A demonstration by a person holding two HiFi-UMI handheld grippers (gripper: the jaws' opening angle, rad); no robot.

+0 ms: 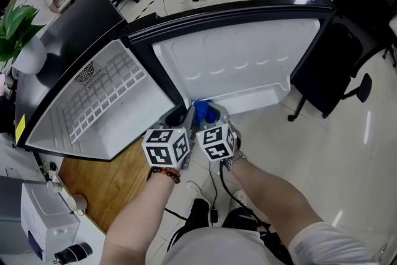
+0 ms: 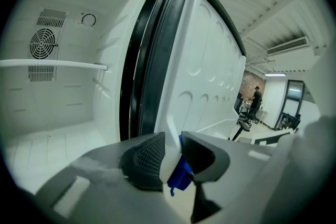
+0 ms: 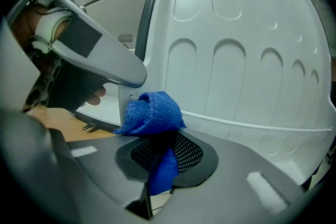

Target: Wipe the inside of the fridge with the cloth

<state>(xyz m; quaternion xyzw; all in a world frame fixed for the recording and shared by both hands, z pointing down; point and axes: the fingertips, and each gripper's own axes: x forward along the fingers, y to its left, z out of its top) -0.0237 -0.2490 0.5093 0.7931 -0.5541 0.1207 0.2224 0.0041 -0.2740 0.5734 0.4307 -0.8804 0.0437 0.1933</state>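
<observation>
**Blue cloth held at the fridge door's edge, both grippers crowded together**

The right gripper (image 3: 165,153) is clamped on the blue terry cloth (image 3: 152,113), bunched just in front of the white plastic fridge door (image 3: 236,71). The left gripper (image 2: 173,153) appears to pinch that door's edge. Only a narrow fold of cloth sits in the jaws, so dragging could pull it free, and a slipping left hold could let the door swing. The door's moulded rail (image 3: 252,124) and the neighbouring gripper crowd the path. The white fridge cabinet (image 1: 108,99) lies left of the door, and a black office chair (image 1: 332,71) stands behind it.
</observation>
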